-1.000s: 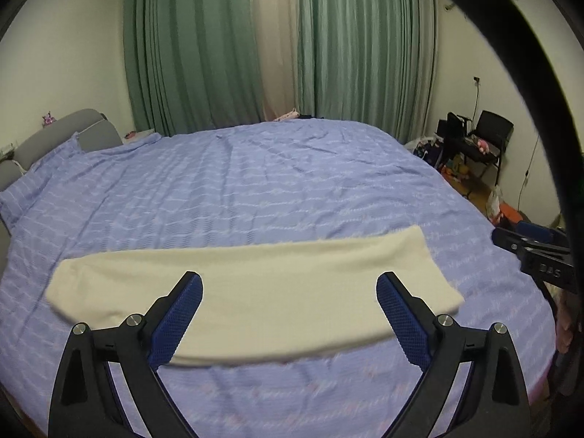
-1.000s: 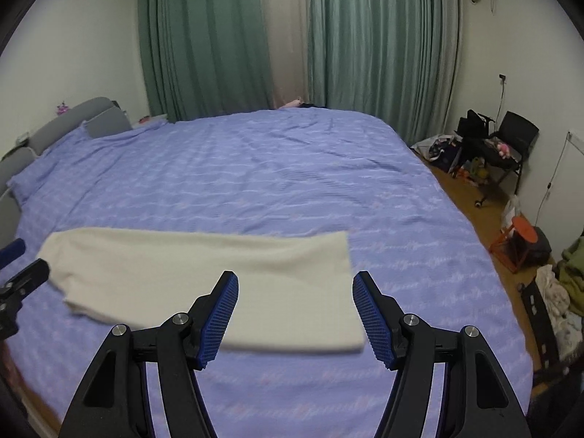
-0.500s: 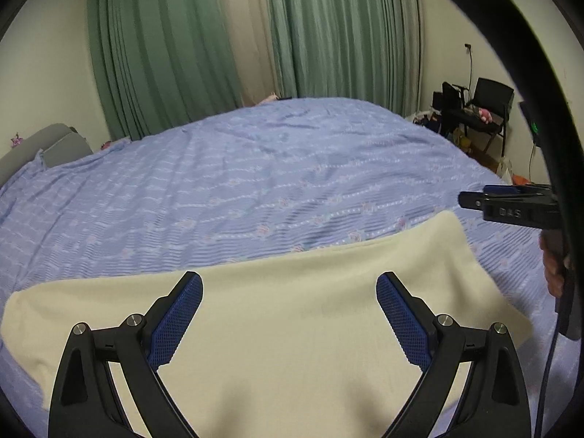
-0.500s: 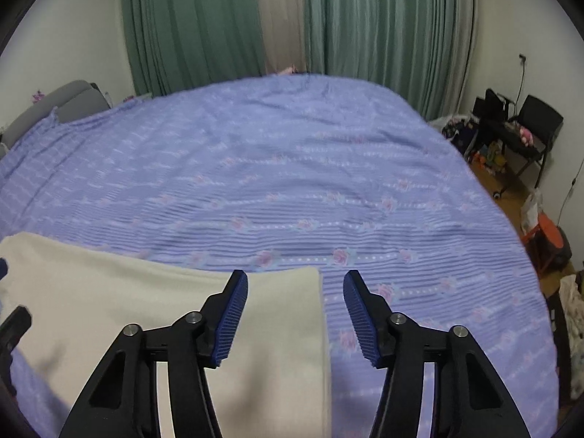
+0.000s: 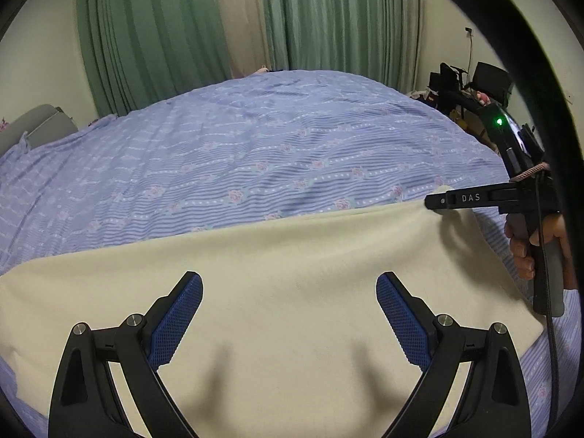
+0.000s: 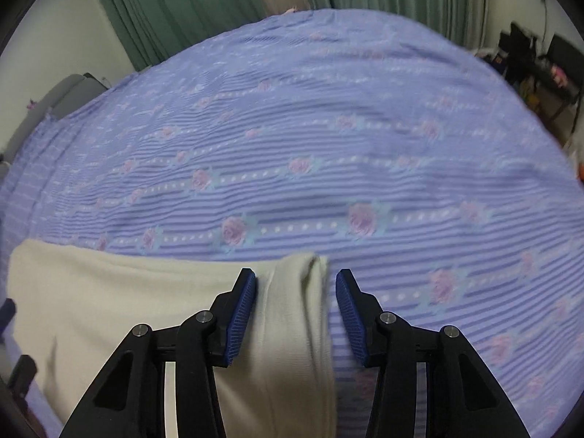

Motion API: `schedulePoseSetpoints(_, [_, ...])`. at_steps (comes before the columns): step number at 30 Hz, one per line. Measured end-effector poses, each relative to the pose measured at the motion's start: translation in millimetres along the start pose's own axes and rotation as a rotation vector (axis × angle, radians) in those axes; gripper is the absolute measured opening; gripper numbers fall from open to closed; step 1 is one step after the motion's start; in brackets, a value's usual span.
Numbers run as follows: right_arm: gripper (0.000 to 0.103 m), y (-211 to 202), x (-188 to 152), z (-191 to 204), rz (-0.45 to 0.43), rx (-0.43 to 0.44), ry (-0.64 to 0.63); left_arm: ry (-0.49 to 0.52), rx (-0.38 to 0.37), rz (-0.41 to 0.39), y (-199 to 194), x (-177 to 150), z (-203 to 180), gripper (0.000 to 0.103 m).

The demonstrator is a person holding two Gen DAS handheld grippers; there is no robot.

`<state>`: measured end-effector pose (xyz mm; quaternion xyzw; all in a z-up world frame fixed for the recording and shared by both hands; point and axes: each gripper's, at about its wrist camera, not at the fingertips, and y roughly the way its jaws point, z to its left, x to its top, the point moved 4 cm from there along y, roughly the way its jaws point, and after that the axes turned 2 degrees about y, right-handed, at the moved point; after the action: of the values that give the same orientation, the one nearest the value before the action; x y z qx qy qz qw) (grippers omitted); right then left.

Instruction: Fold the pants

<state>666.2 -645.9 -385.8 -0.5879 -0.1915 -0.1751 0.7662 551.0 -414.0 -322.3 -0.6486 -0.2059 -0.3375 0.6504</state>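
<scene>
Cream pants [image 5: 277, 277] lie folded lengthwise in a long strip across the near side of the bed. My left gripper [image 5: 288, 292] is wide open just above the middle of the strip. My right gripper [image 6: 296, 284] is partly closed, open around the strip's right end [image 6: 297, 292]; the cloth bunches between the pads, which do not grip it. The right gripper also shows in the left wrist view [image 5: 456, 199] at the strip's far right corner.
The bed has a lilac sheet with rose stripes [image 5: 255, 153]. Green curtains [image 5: 164, 29] hang behind it. A grey headboard [image 5: 33, 131] is at the left. A black chair and clutter [image 5: 471, 87] stand at the right, off the bed.
Both grippers have dropped low toward the pants. The right gripper has narrowed its jaws around the strip's right end, where the cloth now bunches.
</scene>
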Motion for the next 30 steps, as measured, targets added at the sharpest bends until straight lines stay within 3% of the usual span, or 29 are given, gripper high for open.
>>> schedulePoseSetpoints(3, [0.045, 7.6, -1.3, 1.5, 0.015, -0.002, -0.001, -0.002, -0.002, 0.008, 3.1, 1.3, -1.1, 0.097])
schedulePoseSetpoints(5, [0.024, 6.7, -1.3, 2.2, 0.015, 0.003, 0.001, -0.013, -0.01, 0.014, 3.6, 2.9, -1.4, 0.097])
schedulePoseSetpoints(7, [0.015, -9.7, 2.0, 4.0, -0.032, 0.0, -0.014, -0.022, -0.024, 0.012, 2.2, 4.4, -0.9, 0.097])
schedulePoseSetpoints(10, [0.012, -44.0, 12.2, 3.9, -0.187, 0.024, -0.009, -0.019, -0.011, -0.02, -1.6, 8.5, 1.2, 0.097])
schedulePoseSetpoints(12, [0.013, -29.7, 12.6, -1.1, -0.146, -0.004, -0.013, -0.021, 0.016, -0.018, 1.7, 10.3, 3.3, 0.097])
schedulePoseSetpoints(13, [0.016, -13.7, 9.7, -3.3, -0.102, -0.031, -0.014, -0.021, 0.021, -0.013, 3.2, 10.4, 3.8, 0.097])
schedulePoseSetpoints(15, [0.037, -2.7, 5.5, -2.6, -0.075, -0.102, -0.058, -0.019, 0.024, -0.008, 5.1, 10.1, 3.5, 0.097])
schedulePoseSetpoints(16, [0.059, -9.1, 3.4, -4.7, -0.109, -0.175, -0.071, -0.016, 0.023, -0.008, 4.7, 10.0, 2.6, 0.097])
schedulePoseSetpoints(17, [0.067, -18.1, 3.8, -7.0, -0.145, -0.222, -0.065, -0.011, 0.023, -0.011, 3.7, 10.0, 1.1, 0.097])
schedulePoseSetpoints(19, [0.068, -40.7, 7.0, -15.3, -0.209, -0.301, -0.036, 0.007, 0.027, -0.019, 0.9, 9.5, -2.7, 0.097])
schedulePoseSetpoints(22, [0.068, -83.5, -2.4, -22.2, -0.243, -0.267, 0.013, 0.011, 0.008, -0.027, -6.6, 9.1, -7.6, 0.097])
schedulePoseSetpoints(25, [0.068, -129.2, -37.7, -10.8, -0.266, -0.23, 0.001, 0.027, -0.011, -0.04, -21.5, 7.0, -16.2, 0.097])
schedulePoseSetpoints(30, [0.068, -157.4, -108.5, -4.1, -0.204, -0.181, 0.081, 0.071, -0.012, -0.046, -43.3, -0.9, -31.7, 0.097])
